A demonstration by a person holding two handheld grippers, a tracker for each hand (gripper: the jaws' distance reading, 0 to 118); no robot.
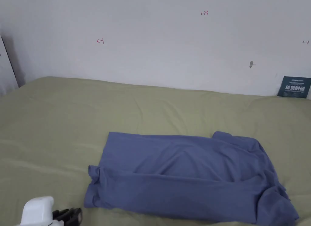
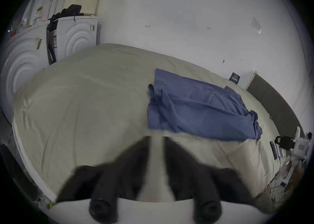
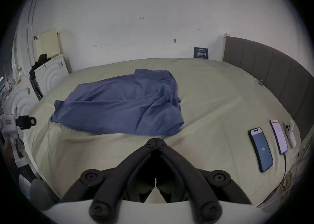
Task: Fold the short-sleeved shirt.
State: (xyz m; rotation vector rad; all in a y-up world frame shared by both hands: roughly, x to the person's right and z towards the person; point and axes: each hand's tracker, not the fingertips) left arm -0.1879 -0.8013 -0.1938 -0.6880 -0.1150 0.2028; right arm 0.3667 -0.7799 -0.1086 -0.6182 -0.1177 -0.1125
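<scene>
1. Looking at the blue short-sleeved shirt (image 1: 188, 178): it lies loosely folded lengthwise on the green bed sheet (image 1: 60, 120), wrinkled, with one end bunched up at our right and near edge.
2. We see a small flap of fabric sticking out at the shirt's left near corner; the far edge lies straighter than the near one.
3. We hold the left gripper (image 2: 155, 140) just short of the shirt's near left corner, apart from the cloth. Its jaws are blurred in the left gripper view, with a narrow strip of sheet visible between them, so we read them as slightly parted and holding nothing.
4. In the head view we catch the left gripper's white body and dark jaws at the bottom left corner, near the shirt's left end.
5. We keep the right gripper (image 3: 156, 140) over bare sheet just in front of the shirt's near right edge, not touching it. Its jaw tips meet, clenched on nothing.
6. Right of the shirt, well apart, we see two phones (image 3: 261, 148) lying side by side on the sheet, with a white device (image 3: 290, 133) just beyond them, close to the grey headboard (image 3: 271, 68).
7. White wall (image 1: 152, 38) runs behind the bed; a dark card (image 1: 294, 87) leans against it at the far right.
</scene>
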